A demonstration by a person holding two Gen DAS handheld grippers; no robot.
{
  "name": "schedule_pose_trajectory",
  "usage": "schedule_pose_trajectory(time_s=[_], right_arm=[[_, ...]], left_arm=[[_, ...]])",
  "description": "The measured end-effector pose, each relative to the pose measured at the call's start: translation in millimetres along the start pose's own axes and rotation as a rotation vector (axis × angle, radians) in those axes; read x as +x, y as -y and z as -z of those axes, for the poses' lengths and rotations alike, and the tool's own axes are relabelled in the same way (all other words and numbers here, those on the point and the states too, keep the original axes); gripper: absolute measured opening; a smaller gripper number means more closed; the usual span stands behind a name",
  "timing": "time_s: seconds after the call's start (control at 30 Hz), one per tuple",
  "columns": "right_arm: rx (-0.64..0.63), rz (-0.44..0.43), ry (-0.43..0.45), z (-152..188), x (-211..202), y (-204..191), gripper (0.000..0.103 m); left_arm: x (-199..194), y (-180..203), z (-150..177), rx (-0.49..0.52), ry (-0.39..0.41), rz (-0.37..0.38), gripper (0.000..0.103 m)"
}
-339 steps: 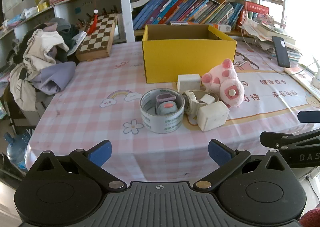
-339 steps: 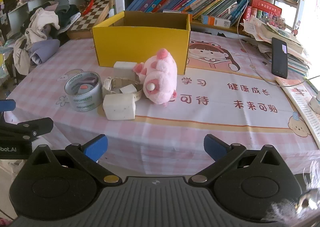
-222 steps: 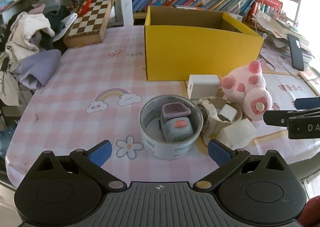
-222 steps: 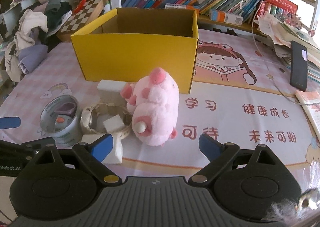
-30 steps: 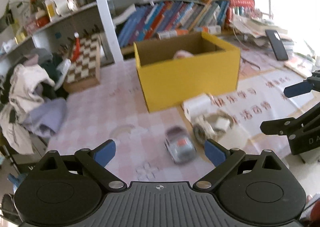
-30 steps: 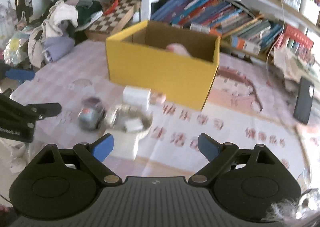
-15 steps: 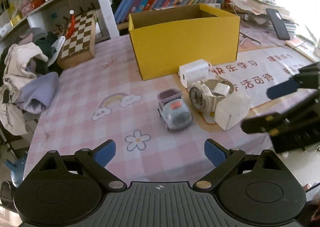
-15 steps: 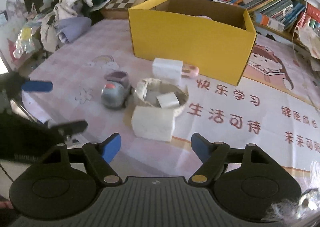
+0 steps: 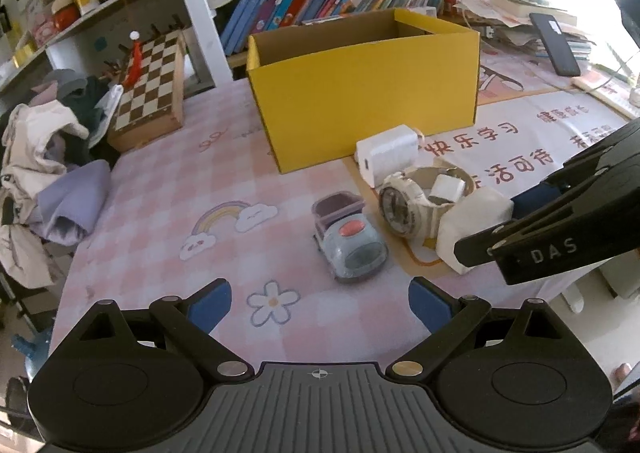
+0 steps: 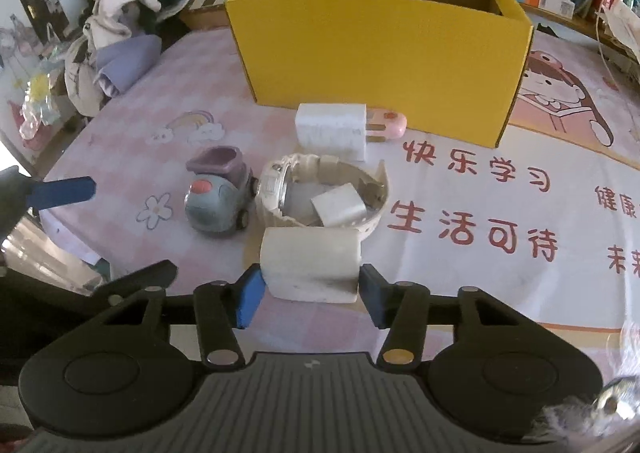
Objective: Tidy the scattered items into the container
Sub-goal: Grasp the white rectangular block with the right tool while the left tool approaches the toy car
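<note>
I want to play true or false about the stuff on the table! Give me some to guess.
1. The toy car sits inside a tape roll. False: it stands bare on the tablecloth.
2. The right gripper has a white block between its closing fingers. True.
3. The yellow box is lying on its side. False: it stands upright, open at the top.
4. A small white cube lies inside the loop of the watch. True.
5. The left gripper is holding the toy car. False: its fingers are open and empty, with the car beyond them.
</note>
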State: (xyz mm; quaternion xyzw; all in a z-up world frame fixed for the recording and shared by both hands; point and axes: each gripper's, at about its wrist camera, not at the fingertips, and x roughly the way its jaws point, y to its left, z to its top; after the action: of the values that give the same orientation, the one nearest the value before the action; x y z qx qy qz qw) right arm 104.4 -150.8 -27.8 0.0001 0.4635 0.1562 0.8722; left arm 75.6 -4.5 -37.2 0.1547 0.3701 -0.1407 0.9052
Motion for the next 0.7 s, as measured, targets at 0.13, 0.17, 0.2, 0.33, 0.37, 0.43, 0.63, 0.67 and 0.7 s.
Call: schedule_pose_trajectory(time_s=[0.13, 0.17, 0.2, 0.33, 0.37, 0.43, 0.63, 0.67, 0.7], right_arm=[[0.007, 0.042, 0.008, 2.5, -8.3, 7.8, 0.046], [0.011, 0.05, 0.012, 3.3, -10.6, 10.4, 0.046], [0.017, 0.059, 0.016, 4.1, -12.9, 13.4, 0.046], [0.032, 0.086, 0.02, 6.9, -18.2, 23.5, 0.046], [0.033, 0.089, 0.017, 7.4, -18.6, 25.4, 0.046], [0.033, 0.096, 0.011, 7.8, -18.9, 27.5, 0.046], [0.029, 0.097, 0.01, 4.7, -20.7, 33.8, 0.046], [0.031, 0.096, 0.009, 3.9, -20.9, 34.9, 0.046], [0.033, 0.096, 0.01, 3.1, -21.4, 36.2, 0.046]], left_arm=[[9.3, 3.5, -3.8, 0.004, 0.007, 0.014, 0.096], [12.0, 4.3, -4.4, 0.002, 0.01, 0.015, 0.096], [14.6, 4.8, -4.9, 0.0, 0.014, 0.015, 0.096], [26.3, 4.5, -9.9, -0.024, 0.02, 0.02, 0.094], [29.3, 4.2, -11.2, -0.031, 0.02, 0.021, 0.091], [35.3, 3.1, -13.6, -0.043, 0.013, 0.023, 0.09], [49.4, 0.6, -17.2, -0.074, -0.033, 0.054, 0.081], [51.8, -0.1, -17.2, -0.078, -0.044, 0.062, 0.081], [54.0, -0.8, -16.9, -0.082, -0.054, 0.07, 0.078]])
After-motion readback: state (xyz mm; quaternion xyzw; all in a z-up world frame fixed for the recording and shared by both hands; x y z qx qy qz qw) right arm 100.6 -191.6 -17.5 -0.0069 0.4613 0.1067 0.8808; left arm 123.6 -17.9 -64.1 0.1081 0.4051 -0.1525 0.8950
